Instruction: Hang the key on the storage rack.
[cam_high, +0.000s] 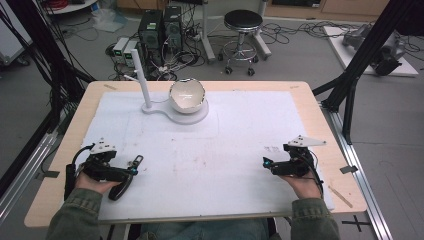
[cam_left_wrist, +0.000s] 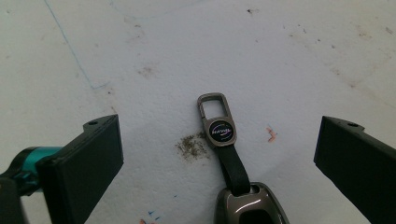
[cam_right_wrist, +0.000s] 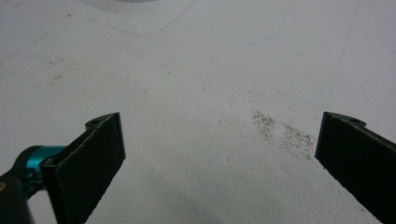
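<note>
key fob grey-brown, black strap, metal clasp | left gripper spread | right gripper spread

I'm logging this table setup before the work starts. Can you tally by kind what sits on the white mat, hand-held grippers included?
Hand-held gripper: 2, the left hand-held gripper and the right hand-held gripper, both with jaws open
Car key fob with strap and clip: 1
White bowl: 1
White stand with upright post: 1
Total: 5
</note>
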